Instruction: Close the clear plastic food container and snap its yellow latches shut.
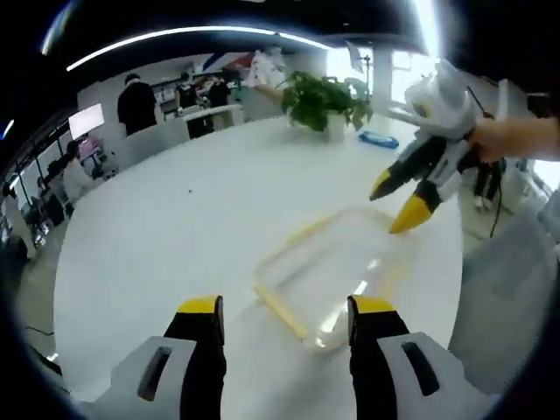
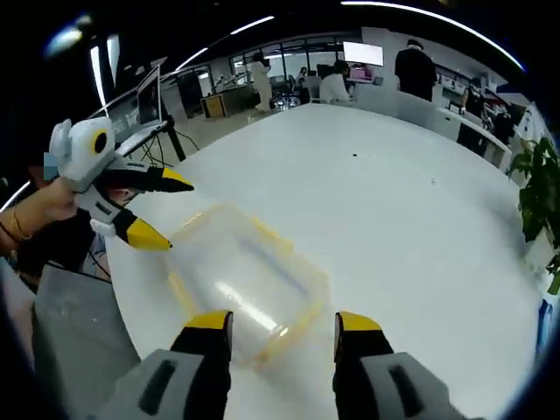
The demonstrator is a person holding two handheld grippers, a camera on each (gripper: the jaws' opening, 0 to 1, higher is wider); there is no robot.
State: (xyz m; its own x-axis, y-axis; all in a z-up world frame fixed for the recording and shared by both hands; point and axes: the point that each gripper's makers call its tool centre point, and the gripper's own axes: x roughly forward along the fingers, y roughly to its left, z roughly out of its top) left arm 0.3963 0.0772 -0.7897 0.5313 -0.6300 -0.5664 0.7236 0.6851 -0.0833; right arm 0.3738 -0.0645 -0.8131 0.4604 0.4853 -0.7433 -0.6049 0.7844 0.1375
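Round white table [image 1: 175,227], office desks and people at upper left, potted plant [image 1: 325,102] top centre; clear container [image 1: 337,271] mid-frame; both grippers' jaws wide, empty.

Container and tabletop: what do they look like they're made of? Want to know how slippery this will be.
The container looks like clear, glossy plastic: the table shows through it and light glints off its top. Its yellow latches seem to be opaque plastic strips along the edges. The table is a smooth white surface, possibly laminate, with a soft sheen; I can't tell for sure. Both look fairly slick.
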